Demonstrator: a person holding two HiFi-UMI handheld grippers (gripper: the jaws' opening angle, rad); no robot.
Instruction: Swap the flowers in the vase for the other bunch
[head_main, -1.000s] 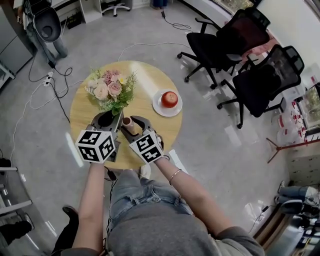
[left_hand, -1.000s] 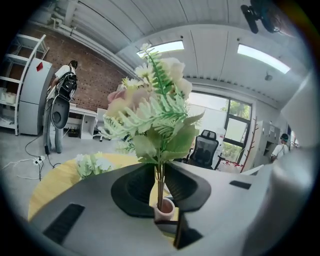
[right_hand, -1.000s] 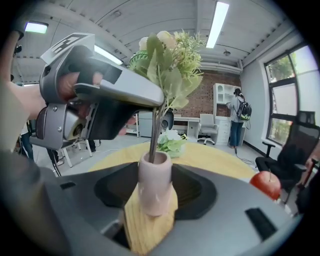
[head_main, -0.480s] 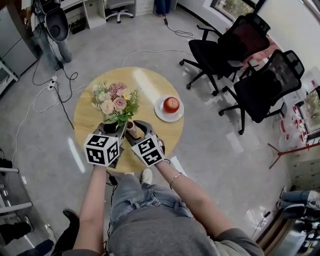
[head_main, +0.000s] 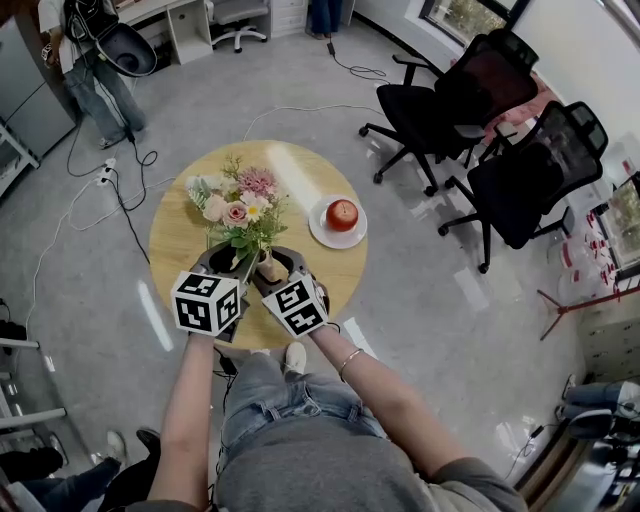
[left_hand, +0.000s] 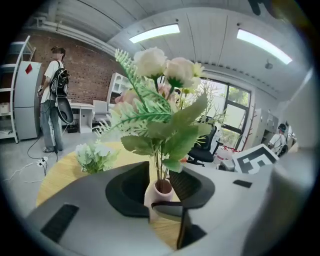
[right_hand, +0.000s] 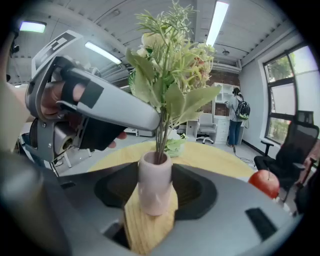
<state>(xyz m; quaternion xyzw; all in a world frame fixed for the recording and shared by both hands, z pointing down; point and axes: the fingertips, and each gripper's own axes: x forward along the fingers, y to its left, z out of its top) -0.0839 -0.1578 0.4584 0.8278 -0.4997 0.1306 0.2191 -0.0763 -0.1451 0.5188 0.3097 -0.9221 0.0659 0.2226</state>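
My right tongs (right_hand: 156, 189) clamp the vase (right_hand: 154, 177) on the bench (head_main: 300, 170). My left tongs (left_hand: 160, 182) have just been opening and stand apart round the flowers (left_hand: 165, 100) in the vase. Next I should back them off softly.

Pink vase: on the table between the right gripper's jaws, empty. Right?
Not empty: the stems of a flower bunch stand in the pink vase, as the right gripper view shows. It does sit on the table between the right gripper's jaws.

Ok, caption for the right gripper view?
Right gripper grips the vase, bouquet in it, on the table; apple at right.
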